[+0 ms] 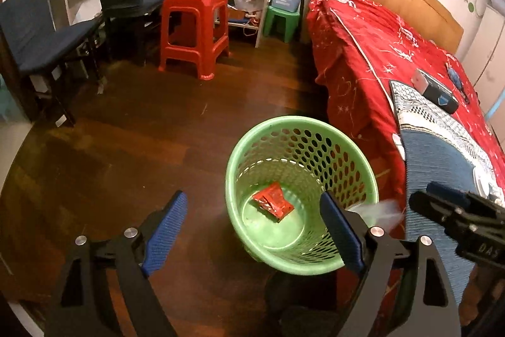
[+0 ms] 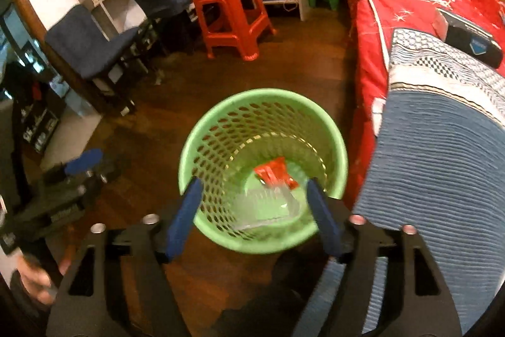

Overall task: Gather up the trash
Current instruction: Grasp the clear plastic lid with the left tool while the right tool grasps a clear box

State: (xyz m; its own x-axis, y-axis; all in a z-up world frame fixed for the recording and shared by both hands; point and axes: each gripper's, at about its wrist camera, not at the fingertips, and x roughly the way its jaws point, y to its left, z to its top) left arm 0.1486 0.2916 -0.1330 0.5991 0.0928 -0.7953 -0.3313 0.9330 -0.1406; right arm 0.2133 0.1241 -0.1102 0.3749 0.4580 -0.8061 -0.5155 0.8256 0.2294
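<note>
A green perforated basket (image 1: 300,123) (image 2: 262,93) stands on the dark wood floor beside the bed. A red wrapper (image 1: 273,201) (image 2: 274,172) lies on its bottom. My left gripper (image 1: 252,229) is open and empty, just left of and above the basket's near rim. My right gripper (image 2: 254,210) hangs over the basket mouth, jaws apart. A blurred clear plastic piece (image 2: 268,207) (image 1: 383,210) sits loose between them, not pressed by either pad. The left wrist view shows the right gripper (image 1: 442,201) at the basket's right. The right wrist view shows the left gripper (image 2: 82,163) at far left.
A bed with a red cover (image 1: 363,52) and a blue striped blanket (image 2: 426,163) runs along the right, with a black box (image 1: 435,90) on it. A red stool (image 1: 195,30), a green stool (image 1: 281,21), two dark chairs (image 1: 41,30) and shelving stand at the back.
</note>
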